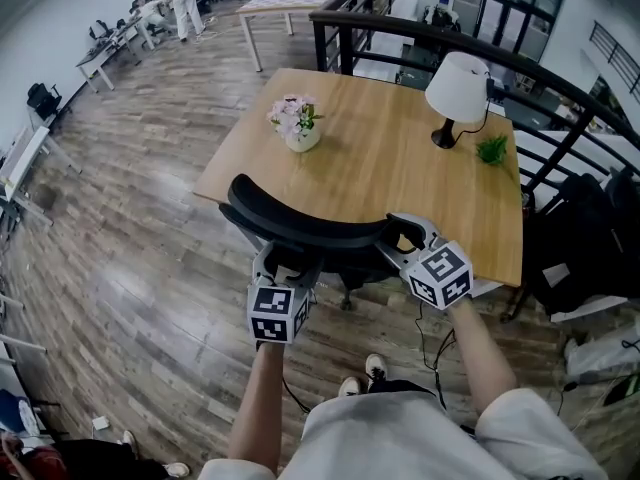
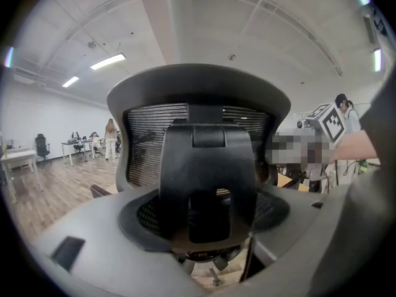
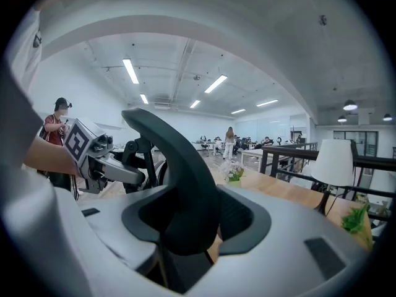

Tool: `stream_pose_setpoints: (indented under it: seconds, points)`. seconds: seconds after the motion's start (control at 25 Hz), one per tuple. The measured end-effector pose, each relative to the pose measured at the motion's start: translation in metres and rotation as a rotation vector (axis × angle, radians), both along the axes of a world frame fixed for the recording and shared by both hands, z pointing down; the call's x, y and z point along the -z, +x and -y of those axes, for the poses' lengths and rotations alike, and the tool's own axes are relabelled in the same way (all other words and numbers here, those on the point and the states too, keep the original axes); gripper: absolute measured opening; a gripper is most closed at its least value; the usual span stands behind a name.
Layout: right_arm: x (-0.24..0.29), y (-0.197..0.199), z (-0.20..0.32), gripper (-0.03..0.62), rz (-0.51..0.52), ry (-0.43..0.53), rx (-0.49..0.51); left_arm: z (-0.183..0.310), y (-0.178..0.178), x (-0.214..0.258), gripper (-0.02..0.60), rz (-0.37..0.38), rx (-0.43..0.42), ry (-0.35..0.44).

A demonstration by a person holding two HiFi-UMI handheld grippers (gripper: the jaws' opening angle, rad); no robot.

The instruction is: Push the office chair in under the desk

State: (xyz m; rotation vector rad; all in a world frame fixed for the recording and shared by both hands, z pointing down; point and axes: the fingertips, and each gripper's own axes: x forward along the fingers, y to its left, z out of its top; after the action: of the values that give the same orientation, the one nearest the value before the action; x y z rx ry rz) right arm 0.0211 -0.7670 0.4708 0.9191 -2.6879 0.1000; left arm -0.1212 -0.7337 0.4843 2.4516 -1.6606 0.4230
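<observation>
- An open-plan office with a grey-brown plank floor (image 1: 120,218). A black metal railing (image 1: 560,98) curves round the far right, and more desks and people stand far off at the far left.
- A light wooden rectangular worktop (image 1: 400,183) sits in the middle of the head view, its near edge slanting down to the right.
- The black mesh-backed office chair (image 1: 310,230) stands at that near edge. Its curved top rim runs left to right, roughly along the edge. The back hides the seat, so I cannot tell how far under it already is.
- The left tool (image 1: 290,260) is clamped on the left half of the rim. In its own view a black part of the chair back (image 2: 207,159) fills the gap between the grey jaws of the left tool (image 2: 207,228).
- The right tool (image 1: 408,233) is closed fairly wide on the rim's right end. The rim (image 3: 173,166) stands between the jaws of the right tool (image 3: 185,228), touching both pads.
- Both tools sit near of the chair and the worktop lies straight beyond it, so the push should go far, square to the rim. The right tool is the one nearer the worktop edge.
- A white-shaded lamp on a dark base (image 1: 458,88) stands far right on the worktop.
- A white pot of pink flowers (image 1: 298,123) stands far left.
- A small green plant (image 1: 491,150) sits just beside the lamp.
</observation>
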Motion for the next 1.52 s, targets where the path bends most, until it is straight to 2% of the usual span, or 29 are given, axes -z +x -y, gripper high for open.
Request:
stream_pose_setpoints:
  seconds: [0.4, 0.64, 0.8, 1.2, 1.52]
  points:
    - [-0.001, 0.002, 0.0, 0.239, -0.047, 0.002, -0.053, -0.001, -0.001, 0.001, 0.35, -0.022, -0.007, 0.04]
    - [-0.004, 0.014, -0.008, 0.253, -0.11, 0.017, -0.144, -0.015, -0.003, 0.002, 0.365, 0.038, -0.01, 0.062]
    - [0.003, 0.029, -0.02, 0.253, -0.106, 0.021, -0.187, -0.029, -0.011, 0.011, 0.365, 0.044, -0.016, 0.069]
    - [0.046, 0.055, -0.084, 0.247, -0.037, 0.061, -0.242, -0.082, -0.029, 0.055, 0.367, 0.015, -0.024, 0.135]
    - [0.08, 0.053, -0.146, 0.244, -0.008, 0.106, -0.254, -0.134, -0.031, 0.083, 0.366, 0.015, -0.054, 0.18]
